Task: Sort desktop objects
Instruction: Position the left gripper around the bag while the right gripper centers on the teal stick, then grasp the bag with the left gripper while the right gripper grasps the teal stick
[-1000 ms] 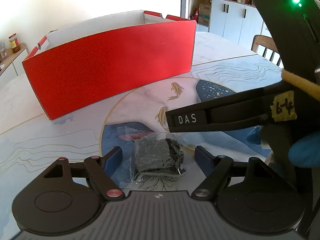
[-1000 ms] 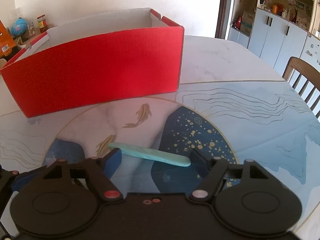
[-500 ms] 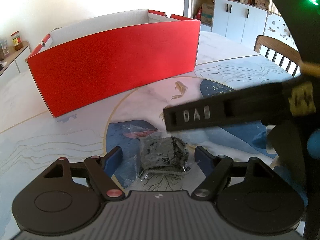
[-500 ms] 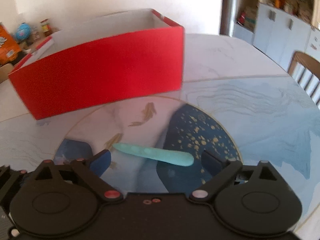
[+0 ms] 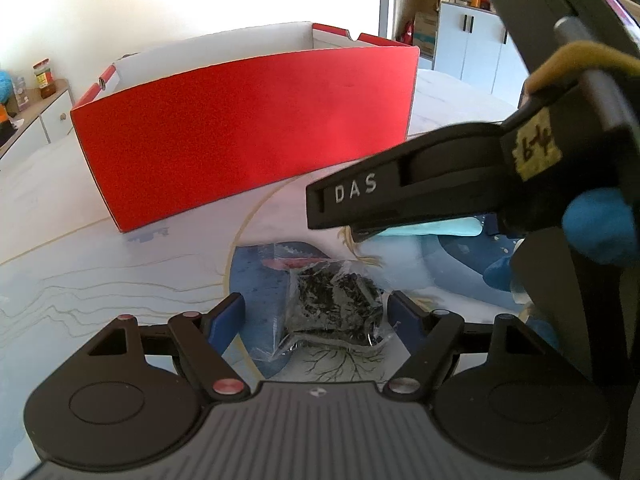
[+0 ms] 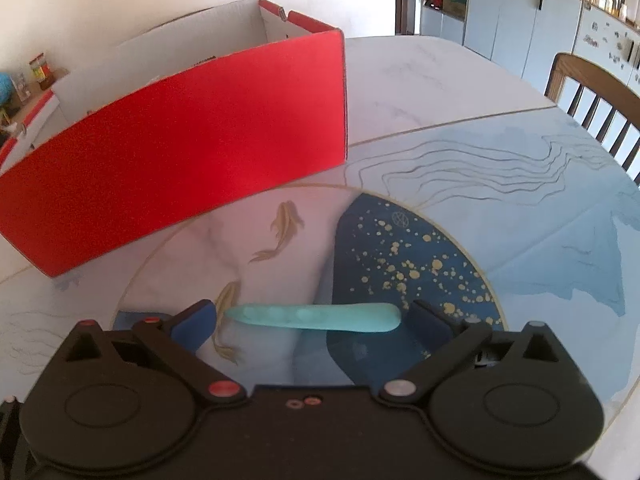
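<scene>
Nearest in the left wrist view, the left hand-held gripper (image 5: 316, 316) stands fairly wide, its blue fingers (image 5: 226, 320) on either side of a clear plastic bag of dark shreds (image 5: 334, 308) that lies on the desk (image 5: 100, 280); the jaws are closing slightly, the bag is between them, and neither pad presses on it. Just beyond the bag, the black body of the right hand-held gripper (image 5: 352, 236) crosses that view from the right, bearing the letters DAS and a yellow tape label, with a blue-gloved hand (image 5: 596, 232) on its grip. In the right wrist view the right hand-held gripper (image 6: 314, 318) has its jaws opening to their widest, and a long pale turquoise stick (image 6: 316, 316) lies crosswise on the desk between the blue fingers (image 6: 196, 320), its ends near both fingers without being squeezed. The stick rests where the desk's painted round pattern shows gold fish and a dark blue patch flecked with gold. Farther back stands an open red cardboard box (image 6: 180, 136) with white inner walls, well apart from both things. Behind the desk are a wooden chair (image 6: 592, 104) at the right and pale cabinets (image 6: 520, 12) along the far wall.
</scene>
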The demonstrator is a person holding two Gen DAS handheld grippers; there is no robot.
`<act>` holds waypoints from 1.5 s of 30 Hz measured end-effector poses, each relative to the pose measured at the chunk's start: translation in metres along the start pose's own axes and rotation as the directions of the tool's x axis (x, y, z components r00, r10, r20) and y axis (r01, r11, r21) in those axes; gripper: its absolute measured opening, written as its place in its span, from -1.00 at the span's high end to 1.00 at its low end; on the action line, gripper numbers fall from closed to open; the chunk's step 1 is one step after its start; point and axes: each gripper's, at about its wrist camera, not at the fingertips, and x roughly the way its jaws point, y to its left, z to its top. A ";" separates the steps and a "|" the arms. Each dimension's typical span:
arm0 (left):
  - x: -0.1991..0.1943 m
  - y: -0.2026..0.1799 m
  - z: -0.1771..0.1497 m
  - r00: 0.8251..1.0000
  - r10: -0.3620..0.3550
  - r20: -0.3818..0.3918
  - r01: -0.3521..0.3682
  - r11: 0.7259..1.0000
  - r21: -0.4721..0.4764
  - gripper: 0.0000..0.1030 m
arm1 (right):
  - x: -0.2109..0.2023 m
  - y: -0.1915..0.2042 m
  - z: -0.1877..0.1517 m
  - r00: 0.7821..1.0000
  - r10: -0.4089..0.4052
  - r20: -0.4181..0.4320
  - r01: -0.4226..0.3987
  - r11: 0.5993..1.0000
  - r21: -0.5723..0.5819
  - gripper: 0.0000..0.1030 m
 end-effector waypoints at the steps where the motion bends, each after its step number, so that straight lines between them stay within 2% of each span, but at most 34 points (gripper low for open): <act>1: 0.000 0.000 0.000 1.000 0.000 0.001 0.000 1.000 0.001 -0.50 | 0.000 0.001 -0.001 1.000 -0.009 0.001 0.009 1.000 -0.007 -1.00; 6: 0.000 0.001 -0.002 1.000 -0.004 0.010 0.004 1.000 0.007 -0.50 | 0.002 0.004 -0.002 0.999 -0.041 0.007 0.041 0.999 -0.029 -0.97; 12: 0.002 -0.001 0.000 1.000 -0.003 0.012 0.003 1.000 0.010 -0.50 | 0.002 0.005 -0.002 0.998 -0.053 0.024 0.054 0.998 -0.037 -0.83; 22: 0.002 -0.005 0.002 1.000 -0.007 0.018 0.007 0.999 0.032 -0.50 | -0.004 0.002 0.002 0.999 -0.011 0.050 0.016 0.995 -0.102 -0.26; 35: 0.006 -0.013 0.006 0.999 0.005 0.035 -0.007 0.998 0.061 -0.39 | 0.000 -0.009 0.010 0.993 0.116 0.016 -0.108 0.961 -0.254 -0.36; 39: 0.007 -0.015 0.008 0.999 0.010 0.046 -0.013 0.998 0.066 -0.04 | -0.003 -0.007 0.007 0.990 0.139 0.028 -0.125 0.949 -0.288 -0.07; 45: 0.005 -0.016 0.009 0.999 0.022 0.045 -0.024 0.998 0.055 0.12 | -0.006 -0.005 0.007 0.989 0.140 0.039 -0.121 0.942 -0.312 0.41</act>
